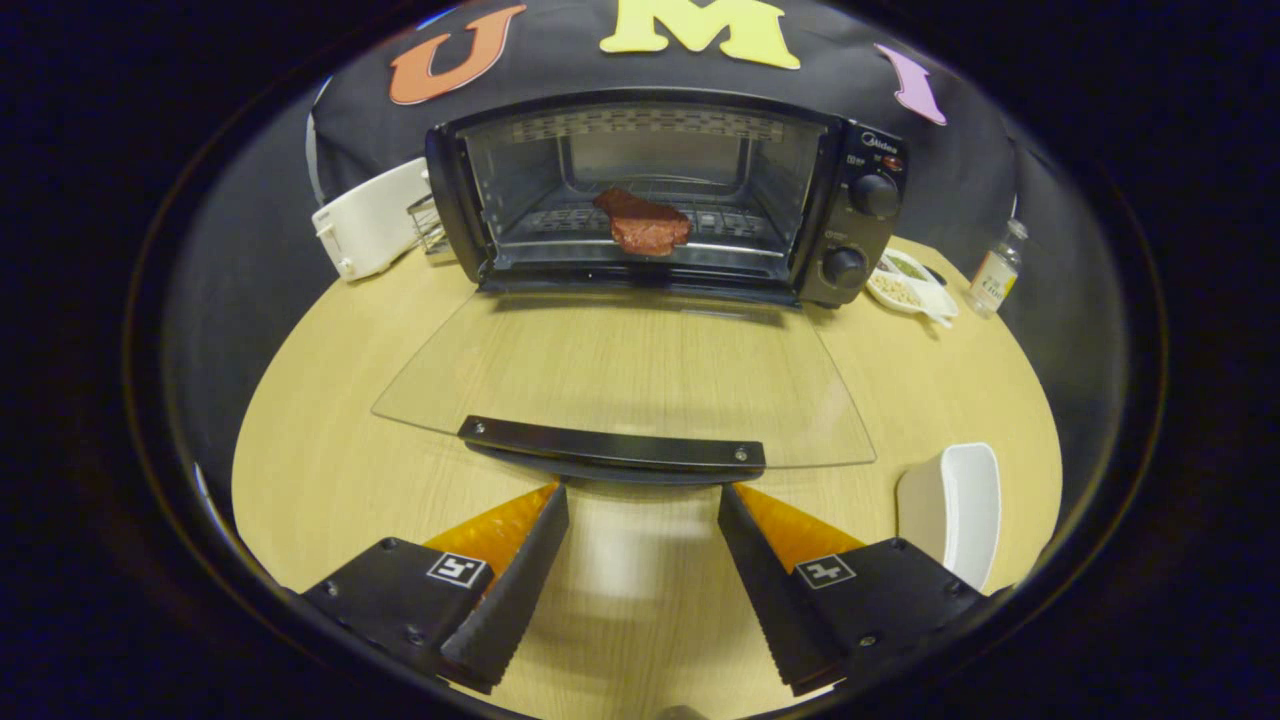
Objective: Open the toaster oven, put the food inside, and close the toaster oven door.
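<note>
1. The toaster oven point(660, 190) stands at twelve o'clock from the hand-held gripper point(643, 492), well beyond its fingers, toward the far side of the round wooden bench point(330, 440). Its mouth gapes wide.

2. The glass door point(625, 375) is dropped flat toward the camera, hinged at the oven's lower lip. Its dark handle bar point(612, 452) lies just ahead of the fingertips, spanning the gap between them.

3. The food point(643, 222), a reddish-brown slab that looks like a cut of meat, sits on the wire rack point(560, 222) inside the cavity, a touch right of centre. It looks flat and settled, with its near edge close to the front of the rack.

4. So by the look of it, opening and loading are done; closing the door is the step in hand.

5. The hand-held gripper is released: fingers spread apart, nothing between them but bare bench, not touching the handle.

6. The next move, as judged, calls for getting under or onto that handle bar and swinging the door up and away toward twelve o'clock until it meets the oven's frame.

7. Around the stage: a white appliance point(372, 218) at about ten o'clock beside the oven, small dishes point(910, 288) and a bottle point(995, 270) at about two o'clock, and a white dish point(955, 510) at three o'clock, just beside the right finger.
</note>
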